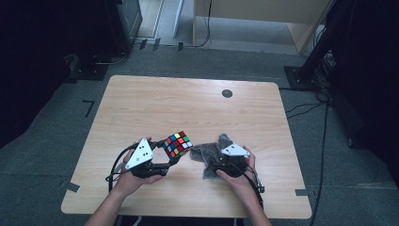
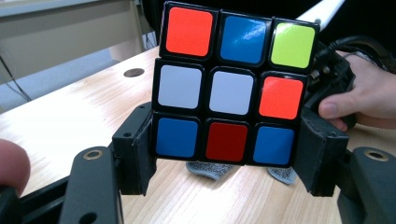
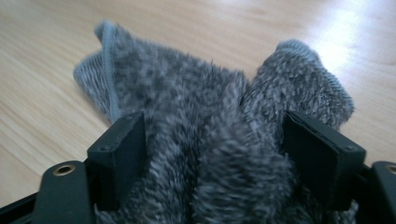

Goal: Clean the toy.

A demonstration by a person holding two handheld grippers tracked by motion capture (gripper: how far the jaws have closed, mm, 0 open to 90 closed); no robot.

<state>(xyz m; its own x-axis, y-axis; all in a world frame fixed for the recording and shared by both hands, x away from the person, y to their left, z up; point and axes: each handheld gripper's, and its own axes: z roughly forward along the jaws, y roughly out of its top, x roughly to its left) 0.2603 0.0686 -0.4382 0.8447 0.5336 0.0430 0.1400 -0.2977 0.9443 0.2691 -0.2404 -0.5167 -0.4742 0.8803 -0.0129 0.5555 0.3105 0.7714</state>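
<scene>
Nearest to us, at the bottom of the high view, a person's two forearms reach in over a light wooden table (image 1: 141, 101). Our left gripper (image 1: 170, 160) is closed on a colour-puzzle cube (image 1: 177, 143), its two black jaws pressing the cube's bottom row from either side, and the cube is lifted clear of the tabletop. In the left gripper view the cube (image 2: 231, 86) faces us with red, blue and yellow-green squares on top, two white and one red in the middle, and blue, dark red, blue below. Just to the right of the cube, our right gripper (image 1: 214, 162) sits over a fuzzy grey cloth (image 1: 207, 153) that lies rumpled on the table. In the right gripper view the jaws stand fairly wide with a thick bunch of the cloth (image 3: 210, 140) gathered between them and touching both. Farther off, near the table's far edge, we see a small dark round hole (image 1: 227, 93). Beyond the table lies grey carpet (image 1: 226, 59).
</scene>
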